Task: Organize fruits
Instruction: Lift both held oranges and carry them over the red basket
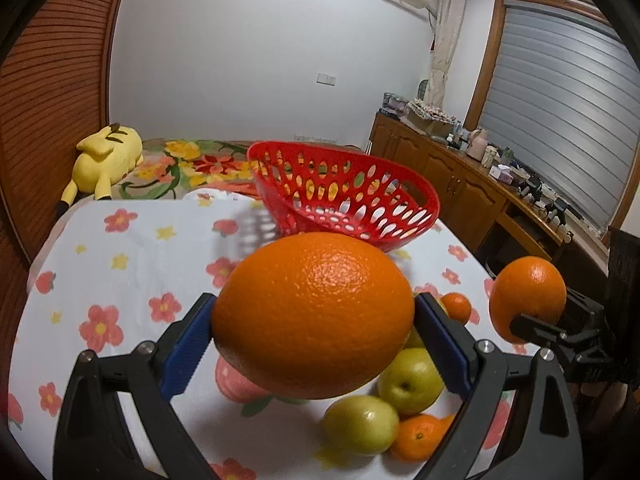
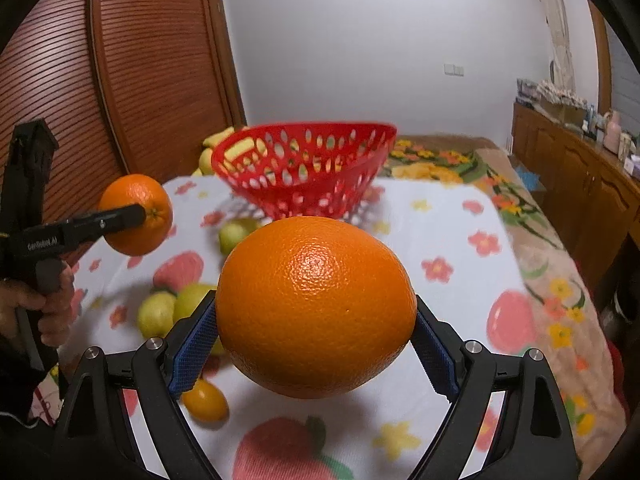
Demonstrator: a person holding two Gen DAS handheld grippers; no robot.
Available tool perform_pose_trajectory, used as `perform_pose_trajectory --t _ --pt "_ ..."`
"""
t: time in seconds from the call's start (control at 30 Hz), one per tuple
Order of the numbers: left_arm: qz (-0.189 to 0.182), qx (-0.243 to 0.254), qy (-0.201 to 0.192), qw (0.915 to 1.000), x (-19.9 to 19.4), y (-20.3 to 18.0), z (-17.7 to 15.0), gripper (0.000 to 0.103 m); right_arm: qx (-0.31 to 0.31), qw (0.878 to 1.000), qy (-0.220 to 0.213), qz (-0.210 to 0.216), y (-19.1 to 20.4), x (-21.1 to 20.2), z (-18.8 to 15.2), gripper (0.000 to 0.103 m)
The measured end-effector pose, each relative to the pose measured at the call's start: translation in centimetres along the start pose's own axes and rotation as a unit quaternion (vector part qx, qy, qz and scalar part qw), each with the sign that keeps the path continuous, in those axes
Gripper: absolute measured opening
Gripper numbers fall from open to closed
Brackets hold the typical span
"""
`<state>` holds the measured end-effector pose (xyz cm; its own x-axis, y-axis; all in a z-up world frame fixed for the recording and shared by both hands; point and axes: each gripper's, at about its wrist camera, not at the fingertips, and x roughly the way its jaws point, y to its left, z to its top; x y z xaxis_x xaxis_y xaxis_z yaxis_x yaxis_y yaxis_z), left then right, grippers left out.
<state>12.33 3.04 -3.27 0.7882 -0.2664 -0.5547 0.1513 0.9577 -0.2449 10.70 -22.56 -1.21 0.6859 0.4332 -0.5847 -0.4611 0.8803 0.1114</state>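
While green apples (image 1: 410, 380) lie on the floral-clothed table (image 1: 120, 280), each tool, left (image 1: 314, 326) and right (image 2: 316, 328), grips a large round orange (image 1: 312, 316) (image 2: 316, 312) above it, short of the red perforated plastic basket (image 1: 344, 196).

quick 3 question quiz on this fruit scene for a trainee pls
1. True or false: each claw grips an orange.
2. What stands at the far end of the table?
3. Is the basket holding any fruit: A yes, B none visible?

Key:
1. True: left claw clamps one orange, right claw the other orange.
2. The red basket.
3. B; green fruits lie on the tablecloth.
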Motion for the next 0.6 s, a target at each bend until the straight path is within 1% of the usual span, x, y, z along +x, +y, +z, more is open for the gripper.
perform_pose_trajectory --t 0.3,0.6 --pt "-0.013 0.018 -0.014 0.9997 0.3 -1.5 3.6 0.096 -0.005 1.0 -0.024 0.009 -0.5 -0.5 3.6 0.091" --pt "-0.02 0.037 -0.013 0.999 2.7 -2.4 6.5 0.096 -0.025 0.999 -0.035 0.015 -1.1 0.7 7.5 0.091"
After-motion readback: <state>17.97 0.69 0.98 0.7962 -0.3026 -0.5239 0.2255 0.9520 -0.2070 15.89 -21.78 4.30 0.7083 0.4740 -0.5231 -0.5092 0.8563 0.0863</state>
